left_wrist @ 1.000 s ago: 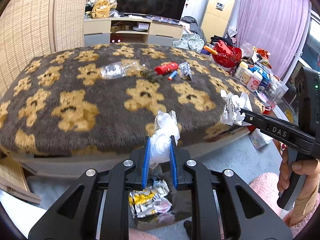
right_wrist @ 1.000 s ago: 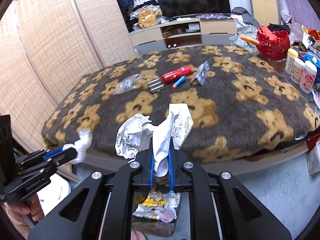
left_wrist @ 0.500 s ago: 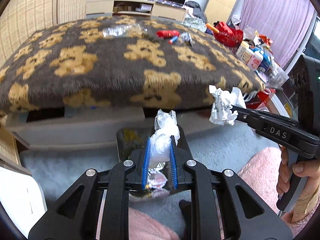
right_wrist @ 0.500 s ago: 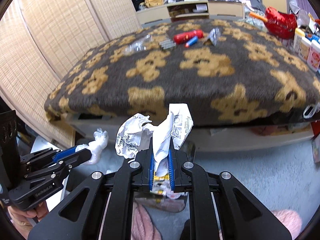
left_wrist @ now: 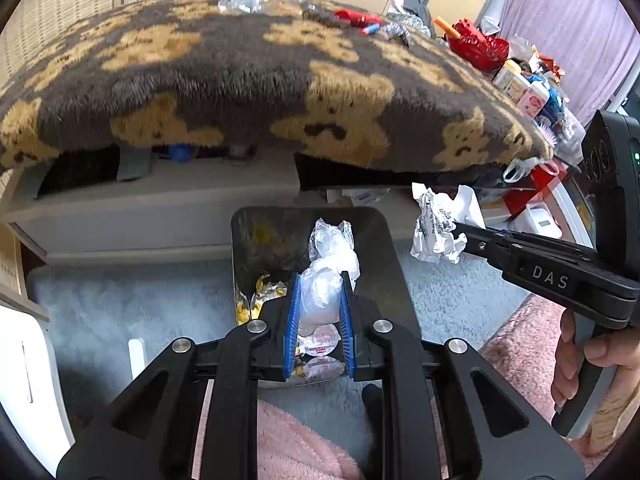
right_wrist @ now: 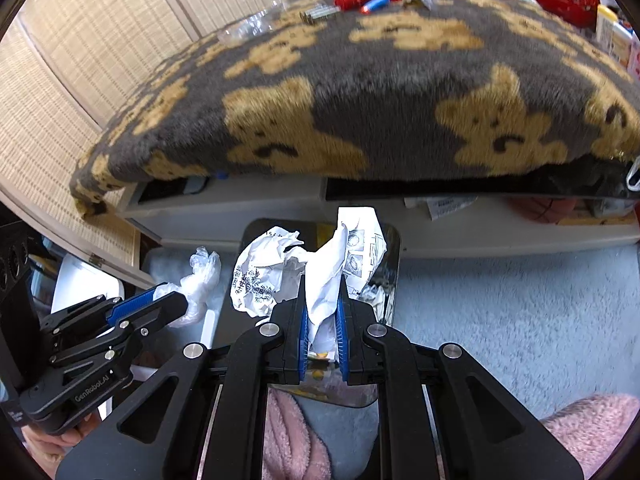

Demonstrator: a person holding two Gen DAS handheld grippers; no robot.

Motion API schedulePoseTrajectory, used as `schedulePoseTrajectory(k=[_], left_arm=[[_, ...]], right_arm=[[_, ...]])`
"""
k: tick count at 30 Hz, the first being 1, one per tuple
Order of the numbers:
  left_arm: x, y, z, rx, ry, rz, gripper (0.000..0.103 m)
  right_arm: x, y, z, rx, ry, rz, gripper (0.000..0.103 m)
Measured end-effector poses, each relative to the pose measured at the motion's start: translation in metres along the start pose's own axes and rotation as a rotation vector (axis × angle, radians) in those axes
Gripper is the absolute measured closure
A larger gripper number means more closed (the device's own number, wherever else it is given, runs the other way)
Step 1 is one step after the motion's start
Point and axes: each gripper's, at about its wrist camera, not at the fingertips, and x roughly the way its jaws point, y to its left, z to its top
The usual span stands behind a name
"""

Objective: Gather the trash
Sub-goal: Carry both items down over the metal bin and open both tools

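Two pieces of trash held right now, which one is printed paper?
The crumpled white paper with black print in the right gripper; the left gripper holds a plain clear plastic wad.

Both tools are dropping now; the left tool (left_wrist: 319, 276) comes down from bench-top level, and its clear plastic wad (left_wrist: 329, 276) now hangs right over the open trash bin (left_wrist: 386, 264) instead of in front of the blanket (left_wrist: 248, 76); the right tool (right_wrist: 322, 292) sinks alongside it, its crumpled paper (right_wrist: 280, 268) now in front of the bin's far rim (right_wrist: 394, 240); both views tip downward; the bear-print blanket slides to the top of the frame, the shelf (left_wrist: 160, 204) under the bench comes into sight, and the pale carpet (right_wrist: 500, 312) fills the lower part.
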Motion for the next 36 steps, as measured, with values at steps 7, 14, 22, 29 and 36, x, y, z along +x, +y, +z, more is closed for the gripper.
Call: schedulePoseTrajectory(k=[7,14,22,29,36], left_arm=[[0.033,0.009,-0.009,-0.011,0.071,0.011,0.086],[0.056,0.017,-0.011,-0.024,0.120,0.010,0.086],[0.067,0.018,-0.009,-0.028,0.143,-0.002,0.081],[0.064,0.018,-0.007,-0.024,0.139,0.007,0.066],[0.048,0.017,-0.003,-0.015,0.100,0.027,0.039]], right_arm=[[0.031,-0.008,-0.004,0.020,0.063,-0.006,0.090],[0.051,-0.011,-0.002,0.037,0.102,-0.002,0.087],[0.067,-0.016,0.000,0.056,0.147,0.000,0.084],[0.066,-0.014,0.005,0.051,0.135,-0.007,0.060],[0.052,-0.013,0.012,0.052,0.102,0.009,0.039]])
